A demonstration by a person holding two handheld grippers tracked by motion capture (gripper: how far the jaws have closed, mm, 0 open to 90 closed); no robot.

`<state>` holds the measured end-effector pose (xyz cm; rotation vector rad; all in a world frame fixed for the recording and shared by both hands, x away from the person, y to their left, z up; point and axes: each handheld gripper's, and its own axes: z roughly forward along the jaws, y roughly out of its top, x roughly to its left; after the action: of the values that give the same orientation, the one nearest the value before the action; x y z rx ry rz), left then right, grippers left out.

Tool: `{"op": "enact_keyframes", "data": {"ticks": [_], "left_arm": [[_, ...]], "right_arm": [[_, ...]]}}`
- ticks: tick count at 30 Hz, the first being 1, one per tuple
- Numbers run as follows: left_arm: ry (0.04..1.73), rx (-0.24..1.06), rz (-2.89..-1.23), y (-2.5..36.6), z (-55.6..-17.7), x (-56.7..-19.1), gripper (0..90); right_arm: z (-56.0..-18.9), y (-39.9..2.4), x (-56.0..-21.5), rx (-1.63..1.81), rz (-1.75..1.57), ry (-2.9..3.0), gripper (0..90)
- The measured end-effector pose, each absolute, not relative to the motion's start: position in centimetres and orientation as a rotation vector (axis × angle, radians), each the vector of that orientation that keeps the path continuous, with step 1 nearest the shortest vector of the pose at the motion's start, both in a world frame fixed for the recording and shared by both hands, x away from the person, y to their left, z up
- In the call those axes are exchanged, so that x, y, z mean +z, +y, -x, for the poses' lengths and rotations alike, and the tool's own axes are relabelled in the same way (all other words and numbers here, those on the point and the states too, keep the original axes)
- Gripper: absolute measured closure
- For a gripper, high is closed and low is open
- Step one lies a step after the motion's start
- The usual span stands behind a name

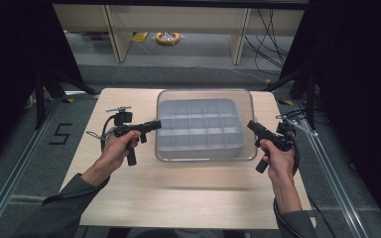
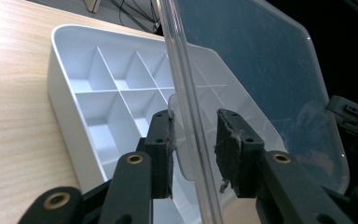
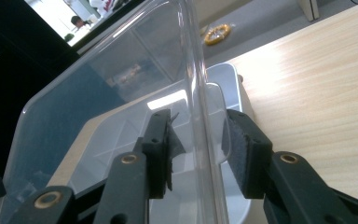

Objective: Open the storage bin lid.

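Observation:
A white box [image 1: 198,148] divided into several compartments sits at the far middle of the wooden table [image 1: 188,198]. A clear plastic lid [image 1: 206,93] hovers just over it, held at both short ends. My left gripper [image 1: 158,124] is shut on the lid's left edge, and my right gripper [image 1: 251,125] is shut on its right edge. In the left gripper view the jaws [image 2: 196,140] straddle the lid's rim and tab, with the lid [image 2: 261,70] tilted above the box [image 2: 63,70]. The right gripper view has the jaws [image 3: 198,144] around the lid's rim [image 3: 98,93], with the box [image 3: 226,77] beneath.
Bare tabletop lies in front of the box and at both sides. Beyond the table's far edge is grey floor with desk legs [image 1: 116,34], a yellow ring-shaped object [image 1: 167,37] and cables. A "5" marking [image 1: 60,134] is on the floor at the left.

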<state>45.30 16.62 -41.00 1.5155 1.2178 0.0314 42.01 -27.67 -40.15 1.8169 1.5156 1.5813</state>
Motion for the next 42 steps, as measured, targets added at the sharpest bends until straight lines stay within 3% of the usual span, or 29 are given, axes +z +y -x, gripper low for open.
{"op": "enact_keyframes", "data": {"ticks": [12,42], "left_arm": [[1.176,0.007,-1.585,16.7,-41.2,-43.4,65.8],[1.153,0.007,-1.624,17.1,-38.1,-45.3,64.4]], "right_arm": [[-37.5,-27.9,-41.5,1.581,-1.776,1.527,63.1],[-33.8,-27.7,-44.5,1.549,-1.782,1.568,61.3]]}}
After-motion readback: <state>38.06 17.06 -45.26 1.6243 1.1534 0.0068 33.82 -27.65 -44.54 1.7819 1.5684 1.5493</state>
